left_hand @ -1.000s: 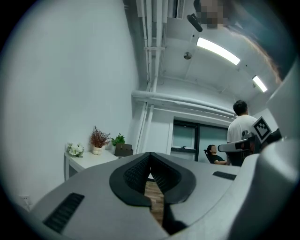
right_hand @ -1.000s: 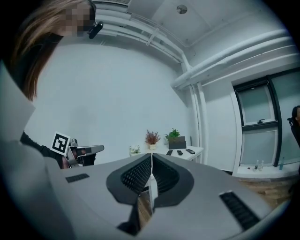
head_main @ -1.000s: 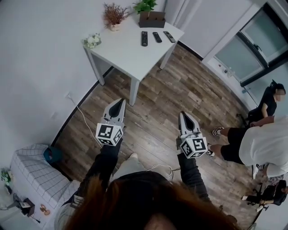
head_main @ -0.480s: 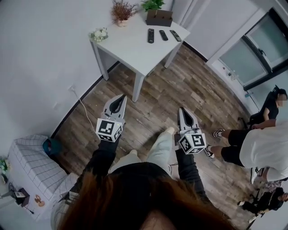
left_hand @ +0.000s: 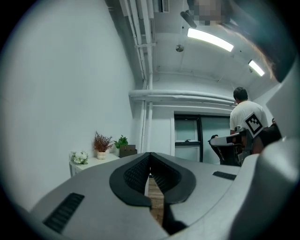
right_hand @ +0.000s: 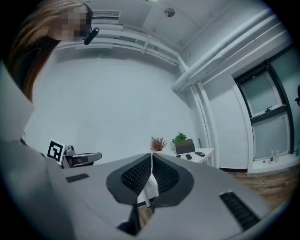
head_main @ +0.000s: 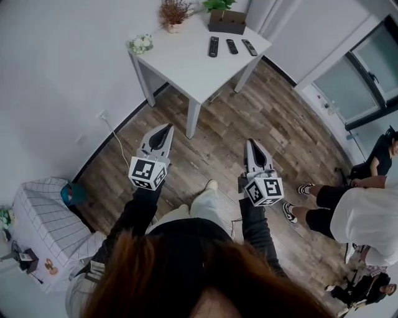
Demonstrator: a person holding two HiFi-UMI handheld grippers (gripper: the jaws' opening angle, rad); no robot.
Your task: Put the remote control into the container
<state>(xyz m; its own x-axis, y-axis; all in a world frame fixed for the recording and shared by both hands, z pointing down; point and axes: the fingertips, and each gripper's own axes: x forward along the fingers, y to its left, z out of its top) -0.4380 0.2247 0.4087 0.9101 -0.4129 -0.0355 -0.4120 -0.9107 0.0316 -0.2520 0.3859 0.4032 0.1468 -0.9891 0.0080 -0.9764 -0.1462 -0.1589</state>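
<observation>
Three black remote controls point(head_main: 213, 46) point(head_main: 231, 46) point(head_main: 249, 47) lie side by side on a white table point(head_main: 186, 65) across the room. Just behind them stands the dark brown container point(head_main: 227, 21), which the right gripper view shows beside a remote point(right_hand: 200, 153). My left gripper point(head_main: 166, 129) and right gripper point(head_main: 250, 143) are held out over the wooden floor, well short of the table. Both are shut with nothing between the jaws. In the left gripper view the container point(left_hand: 127, 150) sits far off beyond the shut pads.
A reddish plant point(head_main: 174, 12), a green plant point(head_main: 217, 5) and white flowers point(head_main: 141, 43) stand on the table. A checked box point(head_main: 43, 230) and a floor cable point(head_main: 118, 152) are at the left. A person in a white shirt point(head_main: 367, 214) sits at the right, near glass doors.
The view has moved closer to the table, which sits lower in the frame. My leg has stepped forward between the grippers. Both grippers stay shut and level.
</observation>
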